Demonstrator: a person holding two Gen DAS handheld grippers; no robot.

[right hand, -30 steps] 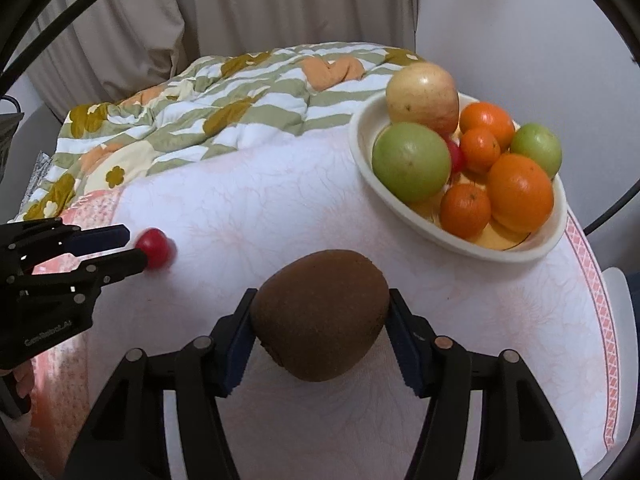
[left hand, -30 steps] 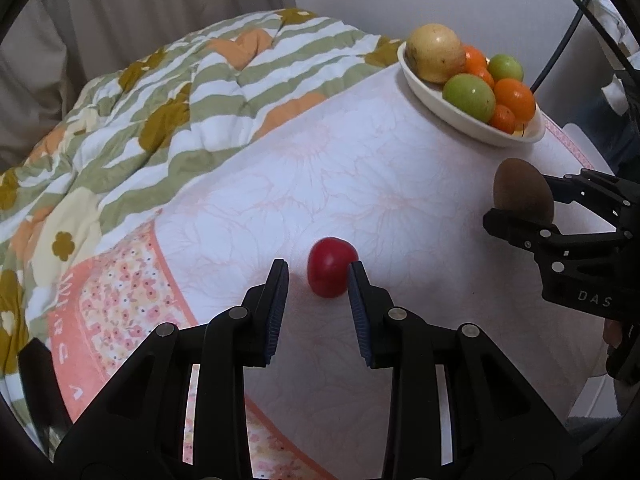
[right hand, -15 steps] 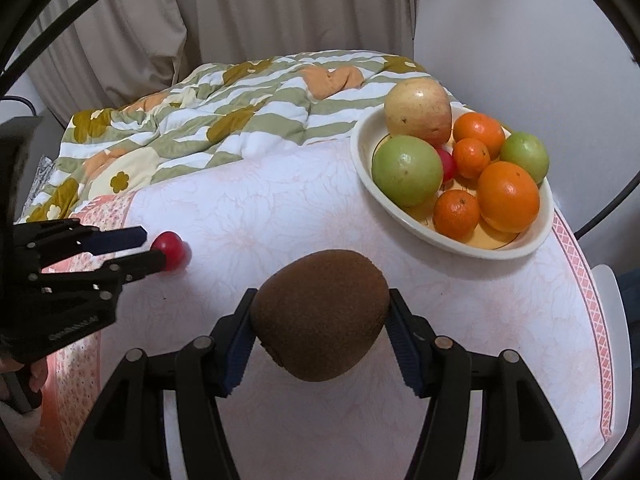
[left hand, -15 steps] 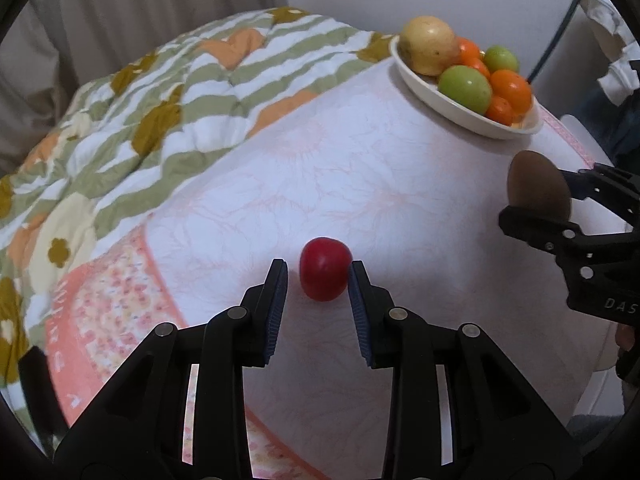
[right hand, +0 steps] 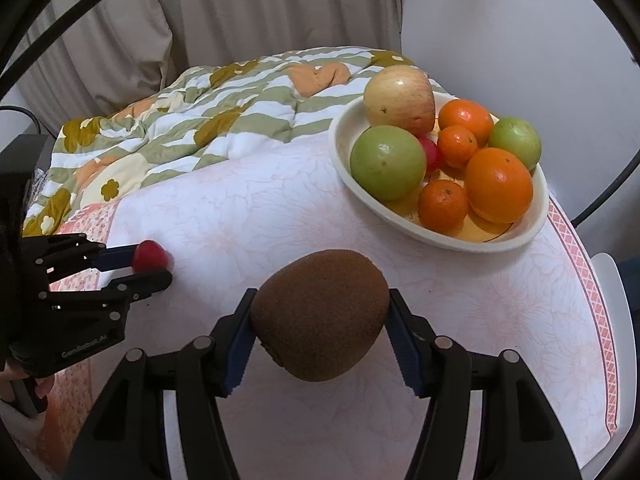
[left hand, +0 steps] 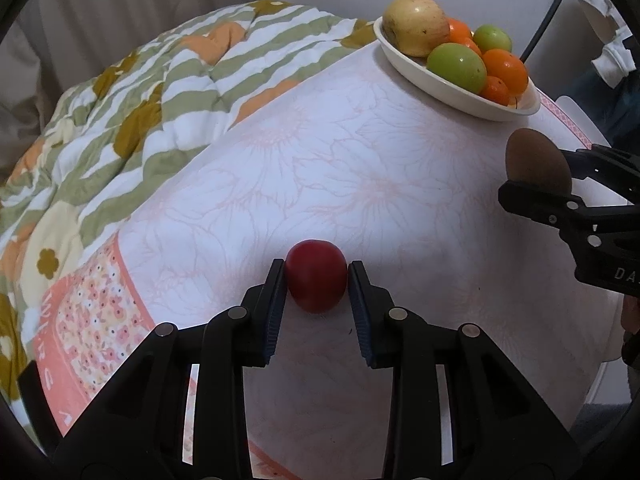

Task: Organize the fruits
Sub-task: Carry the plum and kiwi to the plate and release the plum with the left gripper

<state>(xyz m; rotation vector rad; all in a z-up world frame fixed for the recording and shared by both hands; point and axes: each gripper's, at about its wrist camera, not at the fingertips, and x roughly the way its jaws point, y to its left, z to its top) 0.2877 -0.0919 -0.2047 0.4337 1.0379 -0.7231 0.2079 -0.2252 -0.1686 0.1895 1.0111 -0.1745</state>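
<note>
Two grips are set: left gripper (left hand: 316, 280) pinches the red fruit (left hand: 316, 275), seemingly a plum, on the tablecloth (left hand: 380, 168); right gripper (right hand: 320, 318) clamps the kiwi (right hand: 320, 314); lift straight, then carry to the bowl (right hand: 472, 240).

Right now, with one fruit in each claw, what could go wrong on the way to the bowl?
1. The bowl is already crowded; the kiwi may roll off the oranges.
2. The left claw grips the red fruit only at its tips, so the fruit may slip out.
3. The bowl sits near the table edge; a push could move it off.
</note>
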